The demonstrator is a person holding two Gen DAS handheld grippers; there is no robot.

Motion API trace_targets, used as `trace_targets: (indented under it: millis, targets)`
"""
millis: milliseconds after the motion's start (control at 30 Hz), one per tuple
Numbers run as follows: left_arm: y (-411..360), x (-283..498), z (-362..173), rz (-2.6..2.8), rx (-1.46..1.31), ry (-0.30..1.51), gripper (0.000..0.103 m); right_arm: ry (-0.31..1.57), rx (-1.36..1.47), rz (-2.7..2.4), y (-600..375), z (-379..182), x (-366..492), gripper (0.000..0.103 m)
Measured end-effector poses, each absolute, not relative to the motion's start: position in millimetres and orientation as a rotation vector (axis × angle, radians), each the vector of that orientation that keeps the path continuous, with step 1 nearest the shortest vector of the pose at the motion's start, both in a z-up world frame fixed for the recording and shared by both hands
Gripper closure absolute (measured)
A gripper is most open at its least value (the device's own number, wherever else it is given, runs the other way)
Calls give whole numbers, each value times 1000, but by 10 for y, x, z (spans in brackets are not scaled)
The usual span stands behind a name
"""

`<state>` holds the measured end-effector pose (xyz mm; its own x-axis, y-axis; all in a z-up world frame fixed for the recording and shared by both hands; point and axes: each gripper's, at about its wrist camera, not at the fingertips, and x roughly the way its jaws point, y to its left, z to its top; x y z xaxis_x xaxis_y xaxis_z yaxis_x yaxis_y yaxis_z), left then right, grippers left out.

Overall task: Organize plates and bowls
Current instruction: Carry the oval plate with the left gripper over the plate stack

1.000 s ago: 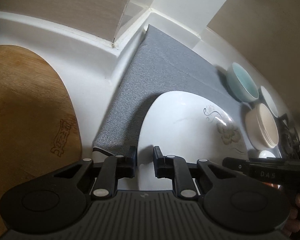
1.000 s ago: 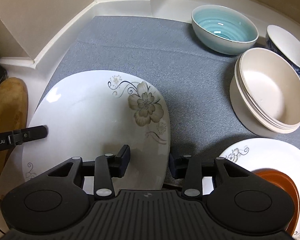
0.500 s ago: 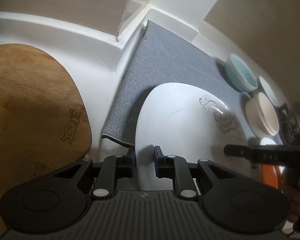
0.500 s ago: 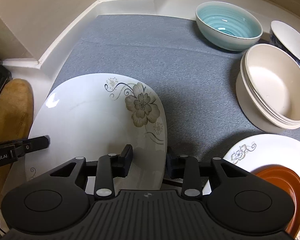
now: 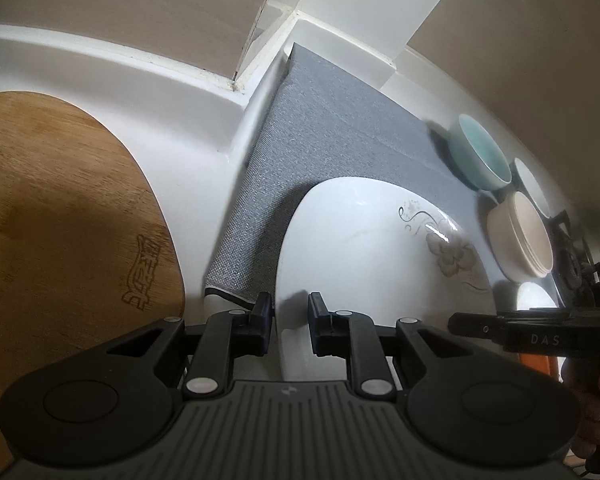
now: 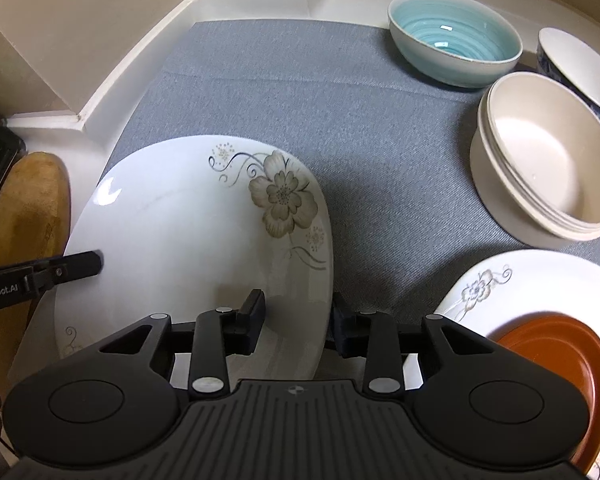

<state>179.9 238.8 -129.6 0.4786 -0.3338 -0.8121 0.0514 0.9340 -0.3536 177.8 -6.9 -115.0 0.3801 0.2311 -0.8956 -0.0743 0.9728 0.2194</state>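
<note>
- You're mid-carry with the big flowered plate (image 6: 188,240): it sits over the near-left part of the grey mat (image 6: 340,120), held at two edges.
- Left gripper (image 5: 290,312): jaws clamped on the plate's left rim, one finger either side of the edge.
- Right gripper (image 6: 298,312): jaws straddle the plate's right rim with the edge between them. Looks like a grip, but I can't tell whether both pads actually press.
- My guess for the next move: bring it over to the second flowered plate (image 6: 500,280), the one with the orange dish (image 6: 560,360) on it, or park it on the mat.
- Keep both hands level, and steer clear of the stacked cream bowls (image 6: 548,160) and the teal bowl (image 6: 452,36).
</note>
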Motion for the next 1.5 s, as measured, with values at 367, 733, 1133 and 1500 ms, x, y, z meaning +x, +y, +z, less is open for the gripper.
trace_targets:
  millis: [367, 733, 1133, 1500]
  targets:
    - [2335, 1772, -1296, -241, -272, 1035, 82, 1147, 152, 195, -57, -1154, 1733, 67]
    - [2300, 1674, -1197, -225, -231, 1003, 82, 1080, 215, 203, -184, -1075, 1600, 74]
    - [2132, 1397, -939, -215, -185, 929, 82, 996, 248, 243, -369, -980, 1424, 76]
    - [1443, 1200, -622, -266, -134, 899, 82, 921, 293, 216, -956, -724, 1042, 76]
